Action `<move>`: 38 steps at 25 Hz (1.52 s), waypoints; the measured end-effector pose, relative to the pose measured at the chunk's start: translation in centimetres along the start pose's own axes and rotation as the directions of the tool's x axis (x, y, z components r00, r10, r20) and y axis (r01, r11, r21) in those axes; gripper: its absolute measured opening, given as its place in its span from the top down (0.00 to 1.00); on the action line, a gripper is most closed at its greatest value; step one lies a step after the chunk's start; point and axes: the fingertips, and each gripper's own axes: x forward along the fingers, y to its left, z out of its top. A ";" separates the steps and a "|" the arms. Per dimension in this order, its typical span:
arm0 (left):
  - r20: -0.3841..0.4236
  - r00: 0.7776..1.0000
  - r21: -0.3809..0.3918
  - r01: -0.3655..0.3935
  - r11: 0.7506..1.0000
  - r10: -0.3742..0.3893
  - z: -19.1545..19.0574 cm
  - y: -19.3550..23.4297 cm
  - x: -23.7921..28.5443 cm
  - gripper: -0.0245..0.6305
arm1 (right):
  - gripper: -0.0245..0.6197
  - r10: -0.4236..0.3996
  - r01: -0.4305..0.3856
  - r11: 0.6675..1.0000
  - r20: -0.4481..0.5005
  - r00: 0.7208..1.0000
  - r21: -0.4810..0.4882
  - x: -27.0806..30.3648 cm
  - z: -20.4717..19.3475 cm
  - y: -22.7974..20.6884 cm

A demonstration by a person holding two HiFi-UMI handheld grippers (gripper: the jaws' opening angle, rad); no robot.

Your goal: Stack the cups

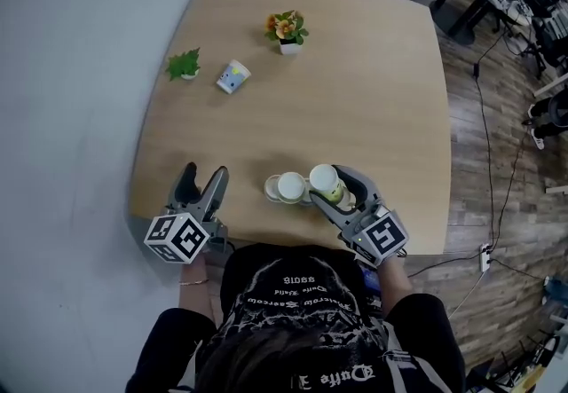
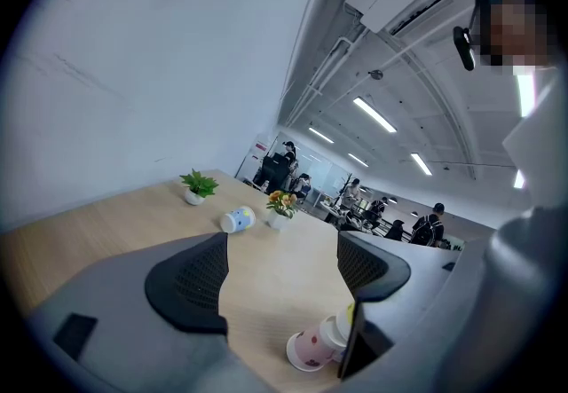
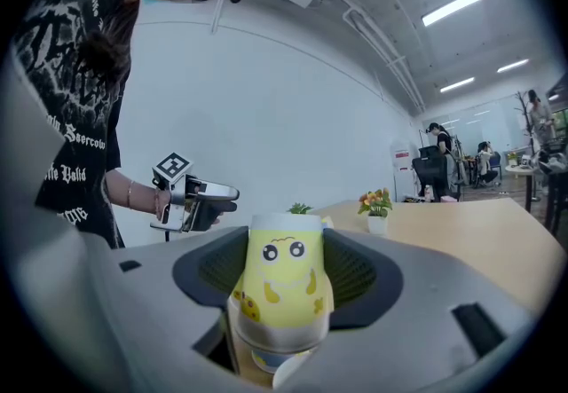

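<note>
**A pale wooden table [image 1: 373, 98] in an open office, with the cups near its six o'clock edge.**

At seven o'clock the left gripper [image 1: 204, 172] hovered with its jaws spread and nothing between them. At ten o'clock stood a small green plant [image 1: 184, 65], with a blue-patterned cup [image 1: 232, 76] on its side just right of it. A potted flower [image 1: 287, 31] stood at twelve. At six o'clock a pink-dotted cup [image 2: 311, 351] lay on its side, and another cup [image 1: 291, 187] was against it. Just right of those, the right gripper [image 1: 330, 189] pinched a yellow smiley-face cup [image 3: 282, 280] between its pads.
</note>
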 end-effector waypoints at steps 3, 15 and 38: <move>-0.008 1.000 0.012 -0.004 1.000 0.004 0.0 0.0 0.2 0.36 | 0.54 0.000 0.000 1.000 -0.009 1.000 0.014 -0.1 -0.7 -0.2; -0.035 0.999 0.063 -0.019 0.998 0.022 -0.2 -1.3 0.5 0.36 | 0.53 0.052 -0.052 0.999 -0.012 0.999 0.015 -0.6 -2.6 0.0; -0.059 0.996 0.138 -0.053 0.989 0.061 -1.6 -3.8 -0.2 0.36 | 0.51 0.152 -0.152 0.988 -0.027 0.988 -0.014 -1.3 -4.7 -0.4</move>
